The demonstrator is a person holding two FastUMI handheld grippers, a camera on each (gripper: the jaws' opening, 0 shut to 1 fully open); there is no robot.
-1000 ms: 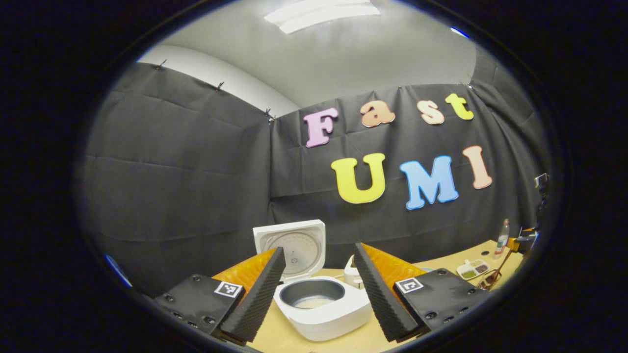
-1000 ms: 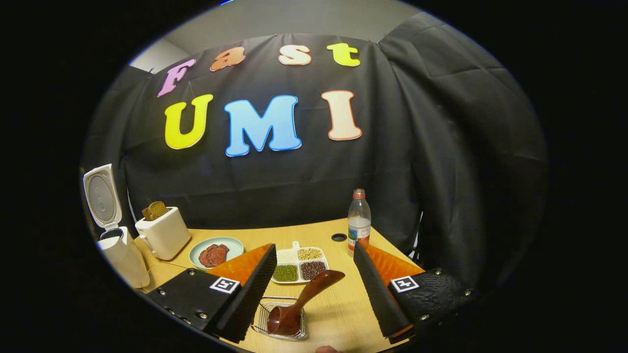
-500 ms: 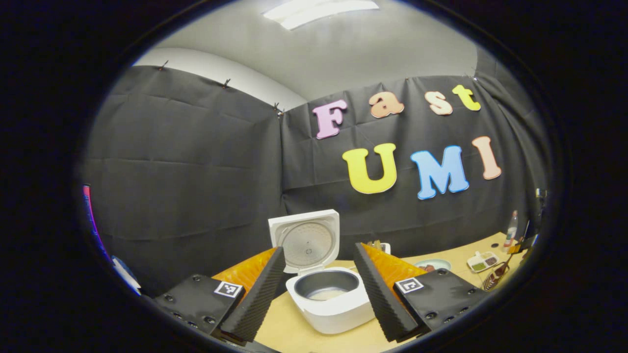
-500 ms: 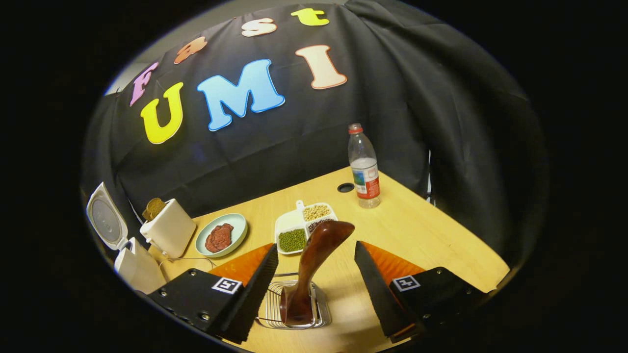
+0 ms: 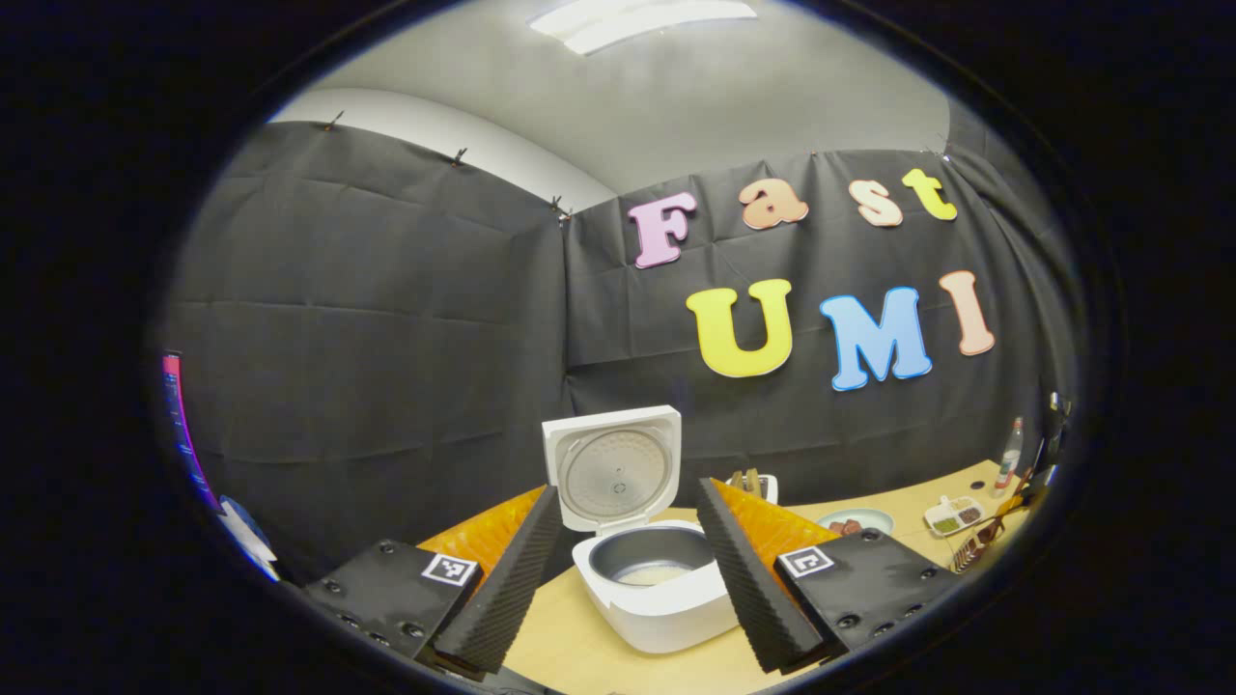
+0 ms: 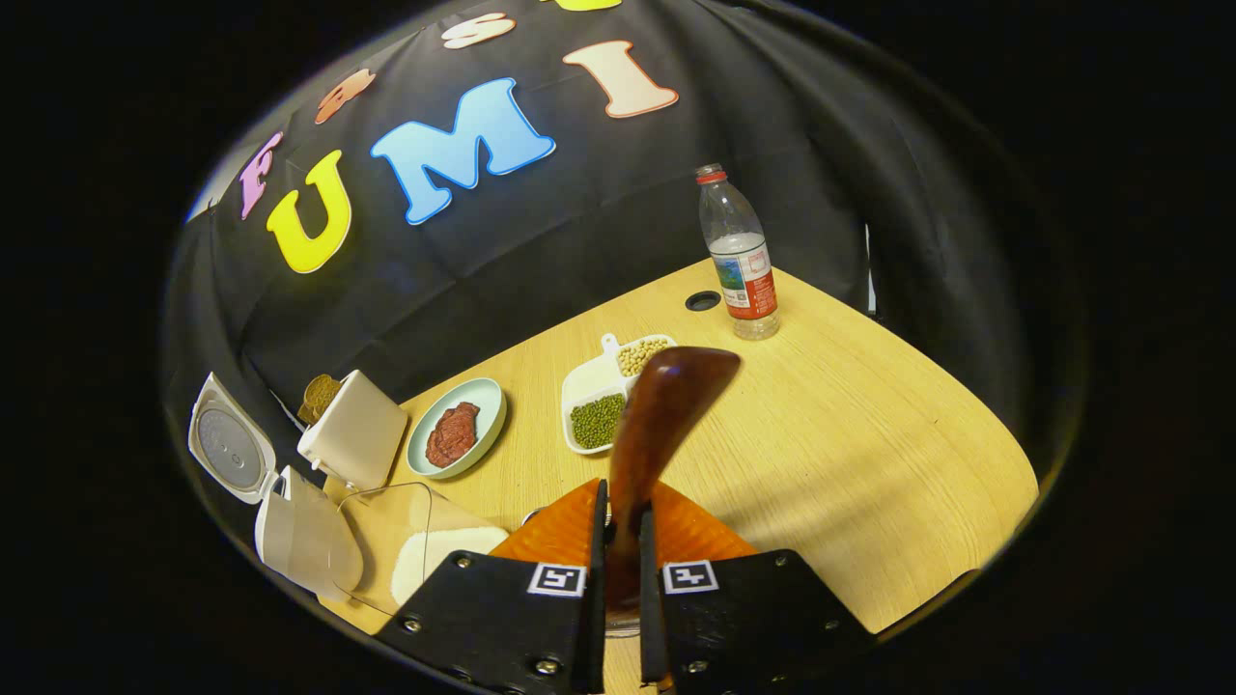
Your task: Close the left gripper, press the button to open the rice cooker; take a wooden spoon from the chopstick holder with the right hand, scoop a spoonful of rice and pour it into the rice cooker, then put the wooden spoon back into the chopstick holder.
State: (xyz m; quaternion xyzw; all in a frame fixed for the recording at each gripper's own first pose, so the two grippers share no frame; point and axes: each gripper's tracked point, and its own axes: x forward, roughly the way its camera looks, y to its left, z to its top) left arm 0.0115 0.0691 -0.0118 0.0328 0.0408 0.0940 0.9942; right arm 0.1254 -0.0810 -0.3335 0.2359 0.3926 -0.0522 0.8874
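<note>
The right gripper point(image 6: 618, 541) clamps the wooden spoon point(image 6: 657, 415) — its handle rising just ahead of the fingers. The left gripper point(image 5: 628, 569) hangs wide open, the lid-up rice cooker point(image 5: 652, 579) just ahead between its fingers.

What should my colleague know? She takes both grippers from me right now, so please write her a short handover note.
Left gripper: open, holding nothing, facing the rice cooker.
Right gripper: shut on the wooden spoon, handle pointing up.
Rice cooker: lid up, pot holds some rice.
Clear rice container: beside the cooker on the table.
Done: cooker opened, spoon gripped.
Left: lift the spoon, scoop rice, pour it into the cooker, return the spoon to the chopstick holder.
</note>
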